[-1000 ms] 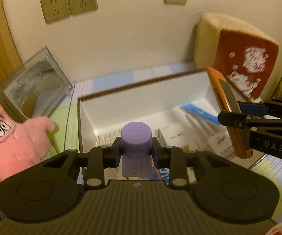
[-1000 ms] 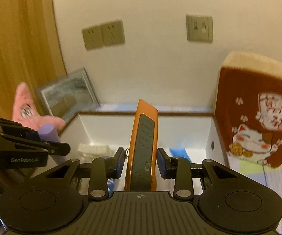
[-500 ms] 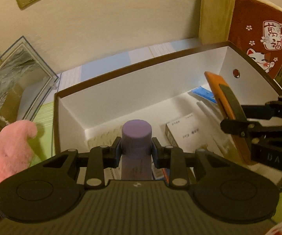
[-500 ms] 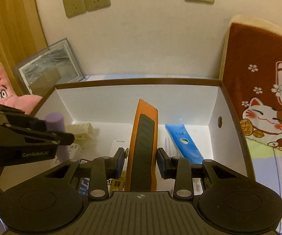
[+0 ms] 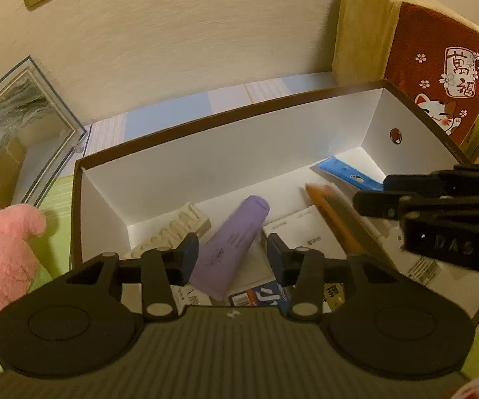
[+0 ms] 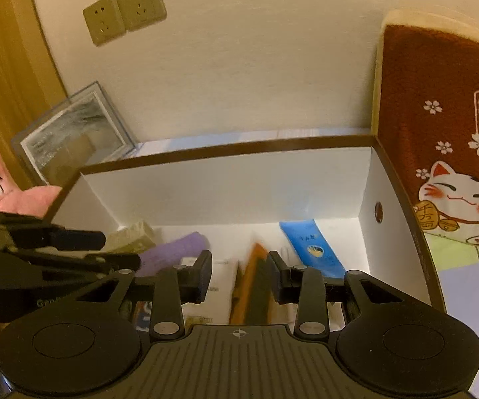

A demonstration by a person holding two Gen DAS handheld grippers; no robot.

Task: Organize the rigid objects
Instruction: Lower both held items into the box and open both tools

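Your left gripper [image 5: 232, 255] has just been opening; the purple tube [image 5: 231, 246] lies tilted in the white box [image 5: 226, 153], free of its pads. Your right gripper [image 6: 240, 274] stands open around the blurred orange cutter [image 6: 251, 286], just beside the blue packet [image 6: 312, 249].

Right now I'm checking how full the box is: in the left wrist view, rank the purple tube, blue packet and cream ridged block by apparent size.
1. Purple plastic tube, largest, though nearest the camera.
2. Cream ridged block and flat blue packet: both partly hidden, too close to rank.
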